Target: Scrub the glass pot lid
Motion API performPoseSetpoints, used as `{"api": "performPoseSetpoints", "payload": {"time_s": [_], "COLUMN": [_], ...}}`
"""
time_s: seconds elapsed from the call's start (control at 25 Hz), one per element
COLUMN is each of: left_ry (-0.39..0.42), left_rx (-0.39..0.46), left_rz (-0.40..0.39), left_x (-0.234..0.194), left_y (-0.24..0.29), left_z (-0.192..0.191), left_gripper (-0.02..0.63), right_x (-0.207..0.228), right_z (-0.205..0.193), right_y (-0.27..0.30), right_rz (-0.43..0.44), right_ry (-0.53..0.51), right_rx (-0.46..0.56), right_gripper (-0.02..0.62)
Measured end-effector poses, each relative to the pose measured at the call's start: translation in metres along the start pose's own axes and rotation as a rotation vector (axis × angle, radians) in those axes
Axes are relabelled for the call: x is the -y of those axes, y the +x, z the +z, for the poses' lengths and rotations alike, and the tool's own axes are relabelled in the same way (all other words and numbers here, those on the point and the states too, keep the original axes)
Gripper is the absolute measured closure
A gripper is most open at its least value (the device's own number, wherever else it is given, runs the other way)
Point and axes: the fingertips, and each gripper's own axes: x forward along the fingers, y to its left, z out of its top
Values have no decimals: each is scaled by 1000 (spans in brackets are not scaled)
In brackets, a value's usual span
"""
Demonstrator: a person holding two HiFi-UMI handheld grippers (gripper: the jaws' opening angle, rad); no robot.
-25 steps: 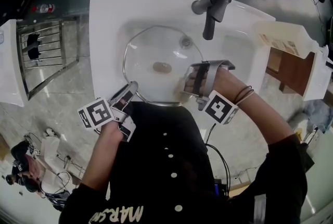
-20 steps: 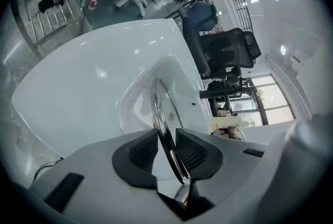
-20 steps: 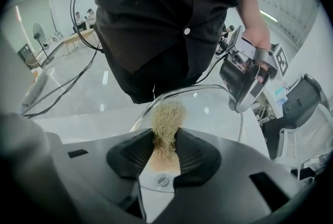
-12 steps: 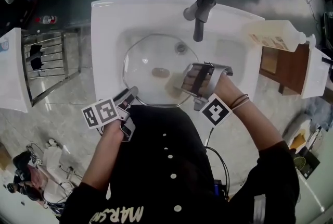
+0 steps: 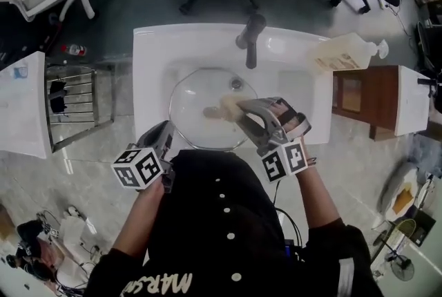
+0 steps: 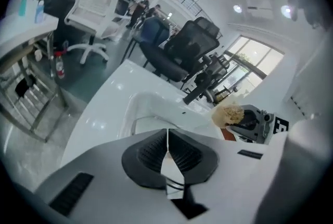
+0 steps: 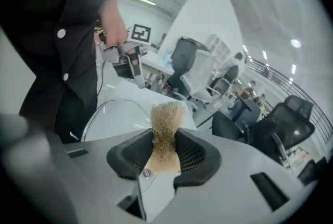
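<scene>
Your right gripper (image 7: 165, 152) is clamped on the tan scrub pad (image 7: 166, 121), fibres sticking out past the jaw tips. The head view has it over the middle of the glass pot lid (image 5: 200, 92), which lies in the basin of the white sink (image 5: 148, 61) below the faucet (image 5: 248, 36); whether pad meets glass cannot be made out. Your left gripper (image 6: 167, 139) has just been closing, and its jaws now meet with nothing between them, just short of the lid's near-left rim.
</scene>
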Motion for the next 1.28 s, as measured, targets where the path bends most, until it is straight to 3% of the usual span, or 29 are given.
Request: {"api": "performPoseSetpoints", "payload": {"time_s": [0.12, 0.28, 0.4, 0.52, 0.72, 0.88, 1.12, 1.28], "left_ry": [162, 360, 459, 492, 549, 594, 625, 637], "left_rx": [72, 121, 181, 229, 321, 406, 520, 586], "left_rz": [-55, -33, -47, -80, -85, -149, -86, -71], "left_x": [28, 49, 68, 84, 105, 117, 117, 119], "left_y": [-13, -27, -40, -53, -71, -85, -108, -123], "left_z": [23, 40, 54, 69, 87, 101, 119, 126], "left_gripper": [580, 580, 580, 580, 580, 580, 580, 580], "right_x": [17, 47, 65, 82, 107, 114, 119, 115], "right_z": [12, 22, 30, 40, 62, 48, 34, 31], "right_y": [-18, -46, -69, -88, -131, -152, -187, -210], "right_rz": [-106, -254, -333, -411, -565, -658, -750, -795], "right_ry": [122, 292, 389, 401, 575, 607, 704, 686], "right_rx": [28, 105, 162, 183, 442, 414, 476, 515], "right_gripper": [454, 454, 454, 454, 454, 454, 454, 454]}}
